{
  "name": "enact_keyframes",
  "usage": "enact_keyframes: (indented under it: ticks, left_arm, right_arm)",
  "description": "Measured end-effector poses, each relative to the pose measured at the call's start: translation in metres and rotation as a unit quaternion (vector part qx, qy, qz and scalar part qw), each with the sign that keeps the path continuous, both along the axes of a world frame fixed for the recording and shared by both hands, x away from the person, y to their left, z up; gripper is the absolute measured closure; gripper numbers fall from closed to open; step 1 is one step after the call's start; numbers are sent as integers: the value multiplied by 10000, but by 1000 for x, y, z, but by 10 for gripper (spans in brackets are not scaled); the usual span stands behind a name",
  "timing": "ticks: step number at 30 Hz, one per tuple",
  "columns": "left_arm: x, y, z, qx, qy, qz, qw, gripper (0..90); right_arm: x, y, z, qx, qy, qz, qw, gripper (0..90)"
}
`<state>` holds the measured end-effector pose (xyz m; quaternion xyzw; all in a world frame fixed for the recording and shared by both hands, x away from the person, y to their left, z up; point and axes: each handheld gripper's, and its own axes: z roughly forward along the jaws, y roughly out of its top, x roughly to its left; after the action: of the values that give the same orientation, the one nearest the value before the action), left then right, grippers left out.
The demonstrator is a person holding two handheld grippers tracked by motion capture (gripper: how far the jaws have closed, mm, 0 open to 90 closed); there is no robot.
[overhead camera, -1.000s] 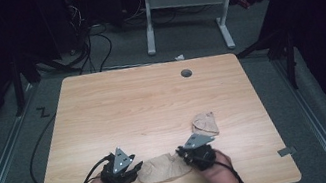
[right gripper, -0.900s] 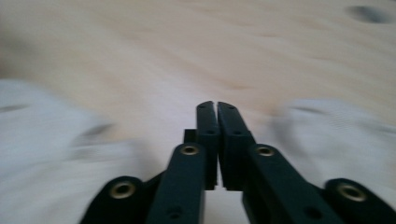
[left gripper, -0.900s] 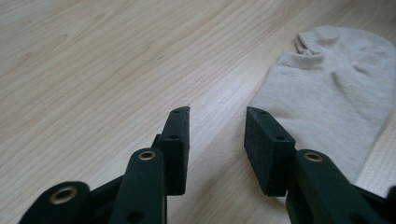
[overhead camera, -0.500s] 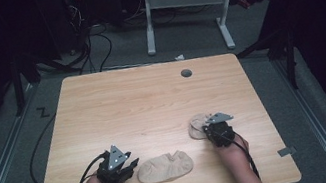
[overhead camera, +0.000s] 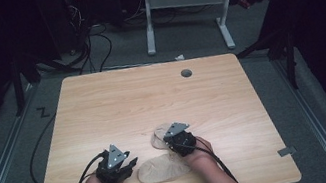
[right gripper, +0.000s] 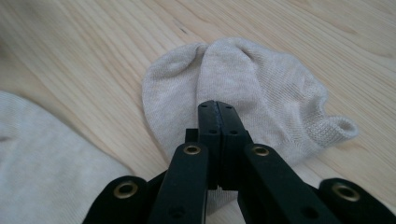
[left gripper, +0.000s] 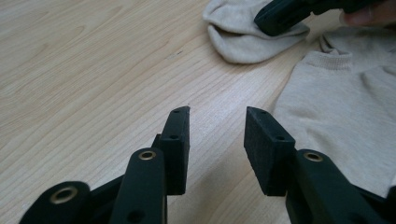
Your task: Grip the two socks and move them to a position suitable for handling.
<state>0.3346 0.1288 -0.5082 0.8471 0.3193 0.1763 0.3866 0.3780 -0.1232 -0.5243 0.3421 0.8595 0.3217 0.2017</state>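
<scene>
The right gripper (right gripper: 218, 108) is clenched on the crumpled sock (right gripper: 261, 79); next, carry it onto the flat sock (overhead camera: 163, 168). The left gripper (left gripper: 217, 116) waits released.

I am looking at a table (overhead camera: 103, 107) of pale wood, its grain running in fine streaks under a smooth, faintly satin finish. The crumpled sock (right gripper: 261, 88) is showing a soft beige knit, matt, with a ribbed cuff. The flat sock (left gripper: 345, 107) is looking like the same fine-woven cloth. The left gripper (left gripper: 217, 135) and right gripper (right gripper: 218, 112) are showing matt black, slightly grainy pads, probably plastic, with brass-coloured metal rivets glinting. The floor (overhead camera: 18, 147) is appearing to be rough grey carpet, though it is dim.
</scene>
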Motion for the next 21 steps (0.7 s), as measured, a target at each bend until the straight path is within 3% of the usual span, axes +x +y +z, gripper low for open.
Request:
enact_keyframes:
  ticks: [5,6,9,13,18,21]
  left_arm:
    - [7,-3,-3,-51,62,63,9999,620]
    - [8,-3,-3,-54,78,71,9999,622]
    - [11,-5,-3,-175,119,100,9997,629]
    - [13,-11,-4,-104,106,37,9999,634]
    - [12,-13,-4,-97,108,17,9999,633]
    - [12,-14,-4,-107,110,15,9999,633]
  right_arm:
    - [-3,8,2,3,-39,96,9999,899]
    - [-5,2,10,125,-203,-58,9997,900]
    - [-8,-9,18,267,-265,-251,9990,900]
    - [-10,-27,16,441,-7,-395,9982,900]
    - [-6,-23,10,434,97,-283,9986,900]
    - [-1,-19,5,278,124,-298,9991,900]
